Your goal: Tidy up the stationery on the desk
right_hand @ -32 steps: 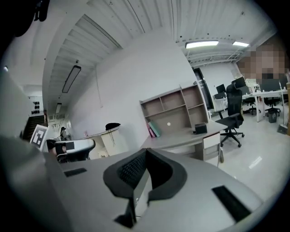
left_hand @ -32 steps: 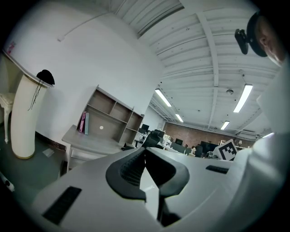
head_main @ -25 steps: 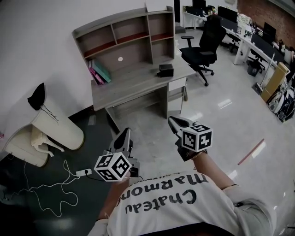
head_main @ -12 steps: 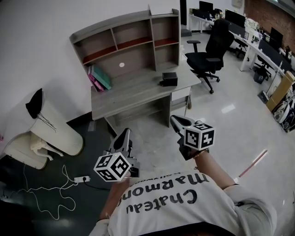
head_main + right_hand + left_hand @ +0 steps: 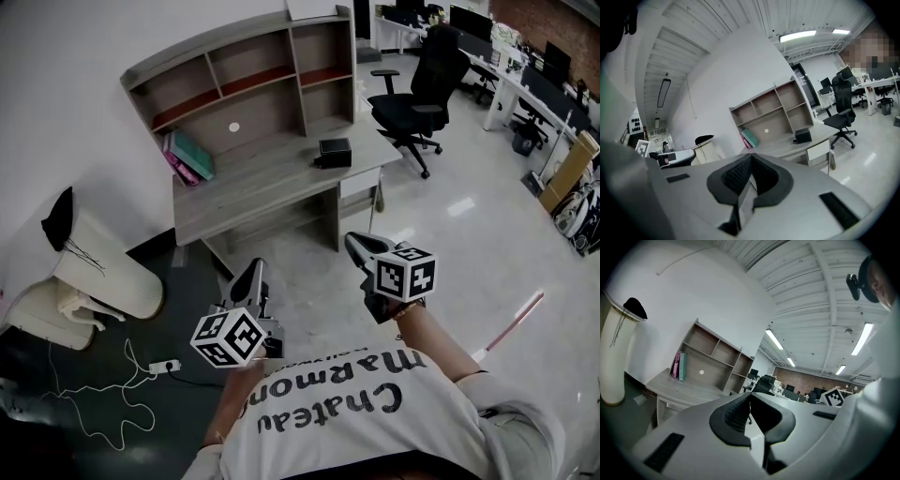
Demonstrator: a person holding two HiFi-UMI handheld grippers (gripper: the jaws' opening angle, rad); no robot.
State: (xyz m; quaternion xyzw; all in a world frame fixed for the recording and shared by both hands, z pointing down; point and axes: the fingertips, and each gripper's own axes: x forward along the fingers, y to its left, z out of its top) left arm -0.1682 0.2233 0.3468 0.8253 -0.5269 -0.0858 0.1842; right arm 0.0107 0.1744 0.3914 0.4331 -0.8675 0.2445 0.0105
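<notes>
Ahead, grey desk, left tool, right tool, both closed, empty.

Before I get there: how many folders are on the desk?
2 that I can make out: a pink folder and a teal folder beside it, leaning at the left end of the desk. More thin ones may be hidden between them.

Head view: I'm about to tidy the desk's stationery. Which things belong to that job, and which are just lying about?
Job: desk; pink and teal folders under its shelves; black box on it; left gripper and right gripper, both shut and empty.
Lying about: office chair; power strip with white cable; white cylinder.
</notes>
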